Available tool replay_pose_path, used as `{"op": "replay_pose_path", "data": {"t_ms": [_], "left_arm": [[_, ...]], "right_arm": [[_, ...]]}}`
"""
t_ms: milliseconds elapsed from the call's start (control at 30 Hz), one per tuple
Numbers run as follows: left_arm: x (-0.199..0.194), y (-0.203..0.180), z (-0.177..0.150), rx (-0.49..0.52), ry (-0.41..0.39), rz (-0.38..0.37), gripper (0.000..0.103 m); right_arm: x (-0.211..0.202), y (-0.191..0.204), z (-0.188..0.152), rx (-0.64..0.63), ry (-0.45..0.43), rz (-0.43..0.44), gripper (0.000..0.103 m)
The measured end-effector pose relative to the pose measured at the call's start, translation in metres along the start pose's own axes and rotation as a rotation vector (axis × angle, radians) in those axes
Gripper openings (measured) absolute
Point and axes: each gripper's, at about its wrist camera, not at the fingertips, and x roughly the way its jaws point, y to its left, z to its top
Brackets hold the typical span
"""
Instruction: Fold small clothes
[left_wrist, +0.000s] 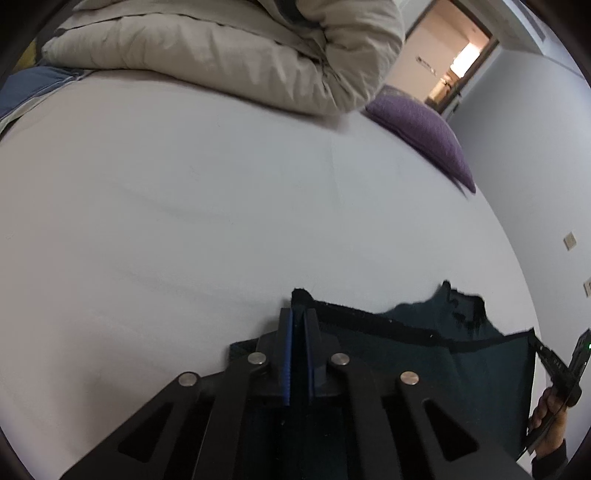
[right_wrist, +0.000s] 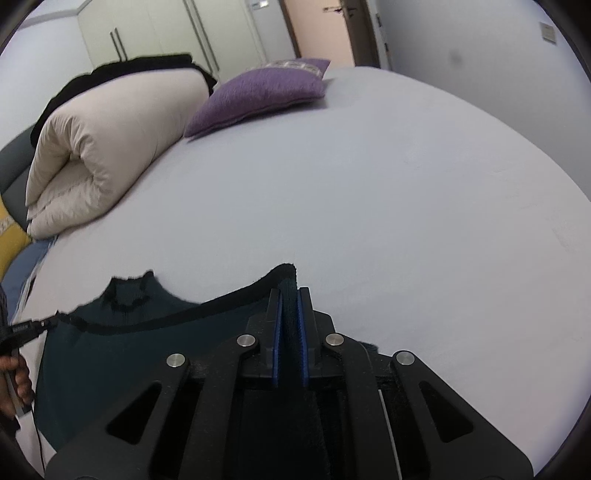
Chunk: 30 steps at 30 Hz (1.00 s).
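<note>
**Garment pinched at both corners**

Garment (left_wrist: 424, 362), dark teal, hangs just over the bed (left_wrist: 184, 221). I hold its banded edge taut: left gripper (left_wrist: 298, 321) clenched on one corner, right gripper (right_wrist: 290, 295) on the other. That edge runs straight between them.
</note>
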Motion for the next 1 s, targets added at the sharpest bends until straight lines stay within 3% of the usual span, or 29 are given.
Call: {"op": "replay_pose_path", "data": {"t_ms": [167, 333, 433, 533, 700, 800, 867, 900, 1000], "left_arm": [[-0.01, 0.007, 0.0, -0.041, -0.069, 0.009, 0.006], [-0.004, 0.01, -0.003, -0.065, -0.084, 0.031, 0.006], [0.01, 0.016, -0.007, -0.081, -0.062, 0.05, 0.007], [0.011, 0.01, -0.006, -0.053, -0.064, 0.075, 0.007], [0.002, 0.008, -0.004, -0.044, -0.056, 0.06, 0.02], [-0.021, 0.002, -0.01, -0.019, -0.106, 0.091, 0.027], [-0.039, -0.005, -0.017, -0.002, -0.135, 0.077, 0.029], [-0.046, -0.009, -0.021, 0.011, -0.143, 0.074, 0.031], [-0.065, -0.036, -0.043, 0.103, -0.16, 0.048, 0.035]], "right_arm": [[-0.007, -0.017, 0.0, 0.045, -0.027, -0.032, 0.006], [-0.003, -0.027, -0.006, 0.078, -0.029, -0.07, 0.005], [0.022, -0.036, -0.016, 0.086, 0.077, -0.11, 0.005], [0.021, -0.039, -0.018, 0.091, 0.081, -0.117, 0.005], [0.012, -0.044, -0.022, 0.106, 0.078, -0.12, 0.005], [0.003, -0.05, -0.023, 0.134, 0.093, -0.088, 0.016], [-0.014, -0.048, -0.025, 0.135, 0.065, -0.111, 0.035], [-0.024, -0.046, -0.027, 0.144, 0.043, -0.133, 0.053], [-0.056, -0.052, -0.039, 0.211, 0.013, -0.119, 0.054]]}}
